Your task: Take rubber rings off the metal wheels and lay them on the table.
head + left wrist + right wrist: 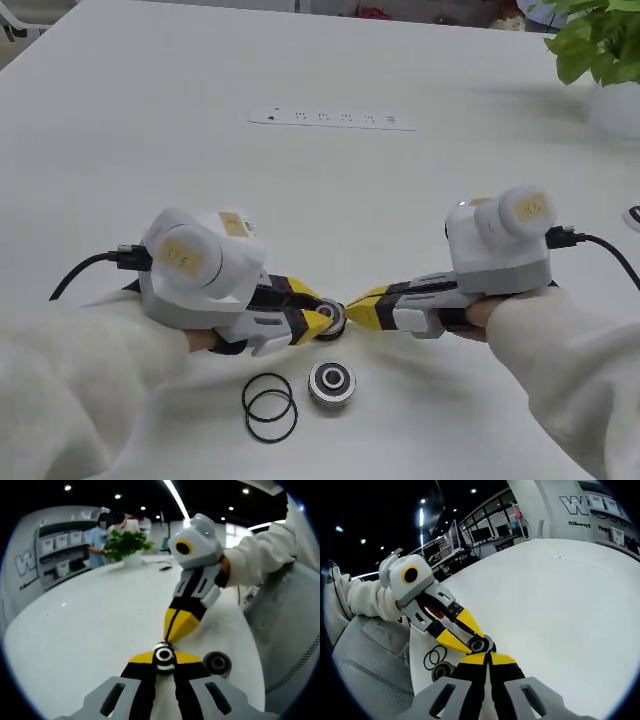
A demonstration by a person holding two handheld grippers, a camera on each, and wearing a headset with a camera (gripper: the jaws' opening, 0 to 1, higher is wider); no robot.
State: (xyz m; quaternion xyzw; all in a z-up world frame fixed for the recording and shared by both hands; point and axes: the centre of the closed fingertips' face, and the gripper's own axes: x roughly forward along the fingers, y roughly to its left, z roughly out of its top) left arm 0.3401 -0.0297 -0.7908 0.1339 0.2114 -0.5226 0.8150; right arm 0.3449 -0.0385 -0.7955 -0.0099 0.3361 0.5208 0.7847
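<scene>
Head view: your left gripper (322,322) has jaws clamped on a wheel (333,317), steadying it above the desk (300,200); your right gripper (353,306), jaws together, meets its edge, likely to strip rubber.

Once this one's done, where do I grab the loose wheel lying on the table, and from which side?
Likely across its outer rim, coming straight down from above. The loose wheel lies flat, hub up, so the rim is open all round. Pinch it front to back, since two rubber rings lie close on its left in the head view.
</scene>
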